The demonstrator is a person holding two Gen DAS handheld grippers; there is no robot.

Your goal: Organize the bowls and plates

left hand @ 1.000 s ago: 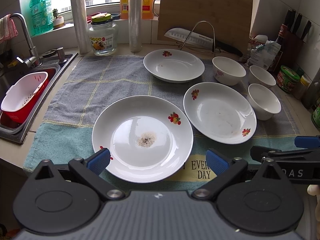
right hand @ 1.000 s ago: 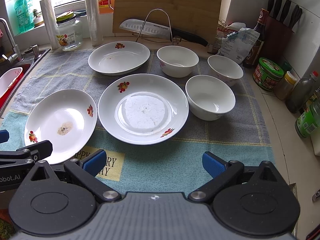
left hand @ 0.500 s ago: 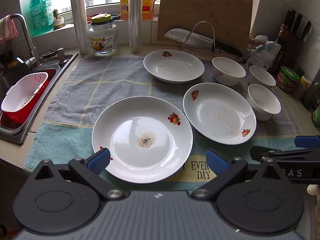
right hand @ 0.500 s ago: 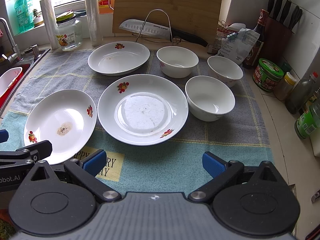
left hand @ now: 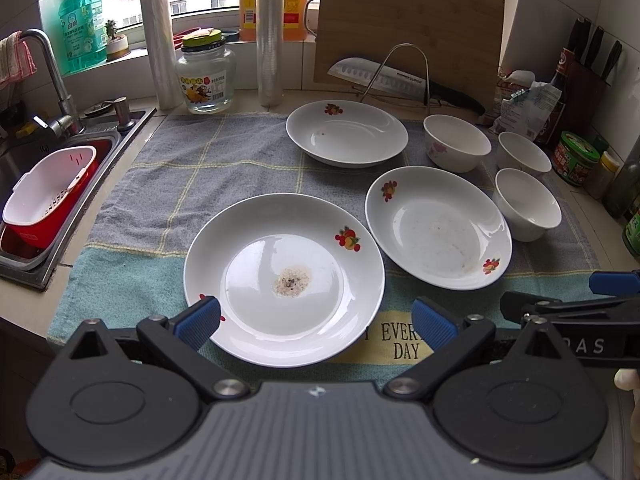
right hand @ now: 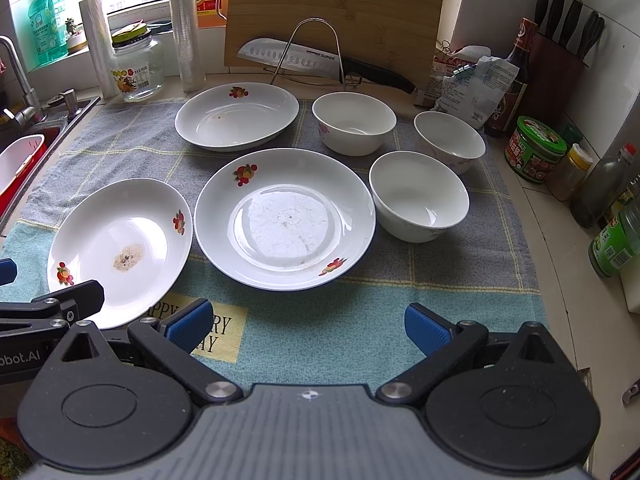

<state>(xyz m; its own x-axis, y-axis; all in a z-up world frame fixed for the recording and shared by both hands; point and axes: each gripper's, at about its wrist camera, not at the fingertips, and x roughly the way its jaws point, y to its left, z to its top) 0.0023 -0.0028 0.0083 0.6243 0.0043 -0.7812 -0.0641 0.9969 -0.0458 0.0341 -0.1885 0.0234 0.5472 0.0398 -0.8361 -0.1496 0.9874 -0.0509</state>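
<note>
Blue-grey checked towel [left hand: 208, 168] covers the counter beside a steel sink [left hand: 48, 152]

My right gripper [right hand: 306, 330] has eased forward a touch, so the middle plate [right hand: 285, 218] and the nearest bowl [right hand: 419, 196] sit slightly lower in its view. From my left gripper [left hand: 315, 322], I see nothing shifted.

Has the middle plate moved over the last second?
No. In the right wrist view the middle plate sits in the same spot, its far rim just short of the back plate, beside the nearest bowl.
</note>
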